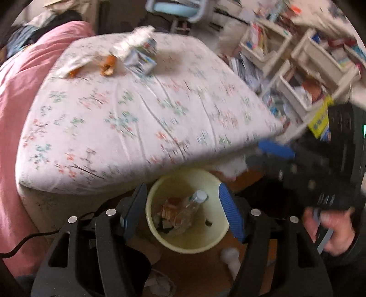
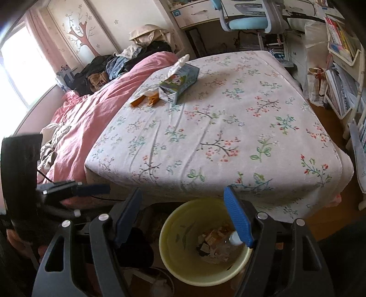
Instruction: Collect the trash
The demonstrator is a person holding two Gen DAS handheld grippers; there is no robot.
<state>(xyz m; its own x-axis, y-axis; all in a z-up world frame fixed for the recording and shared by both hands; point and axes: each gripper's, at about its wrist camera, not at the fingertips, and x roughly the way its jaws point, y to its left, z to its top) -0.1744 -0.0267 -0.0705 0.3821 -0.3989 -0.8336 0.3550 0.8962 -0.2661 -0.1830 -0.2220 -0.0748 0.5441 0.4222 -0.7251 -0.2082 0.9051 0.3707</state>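
Note:
A pale yellow bin [image 1: 157,230] [image 2: 173,262] stands on the floor at the foot of the bed and holds a clear plastic bottle [image 1: 194,201] [image 2: 234,238] and scraps. My left gripper [image 1: 183,205] is open and empty above the bin. My right gripper [image 2: 183,210] is open and empty just left of the bin; it also shows in the left wrist view [image 1: 274,148]. On the bed lie orange peels [image 1: 108,65] [image 2: 146,99], a white wrapper [image 1: 73,64] and a tissue box [image 1: 143,54] [image 2: 180,80].
The floral sheet [image 2: 228,128] covers the bed with a pink duvet [image 2: 96,114] on its left. Clothes [image 2: 109,66] are piled at the headboard. Shelves of books [image 1: 308,64] [image 2: 343,68] stand to the right, a blue chair [image 2: 249,18] behind. A white object [image 1: 231,258] lies beside the bin.

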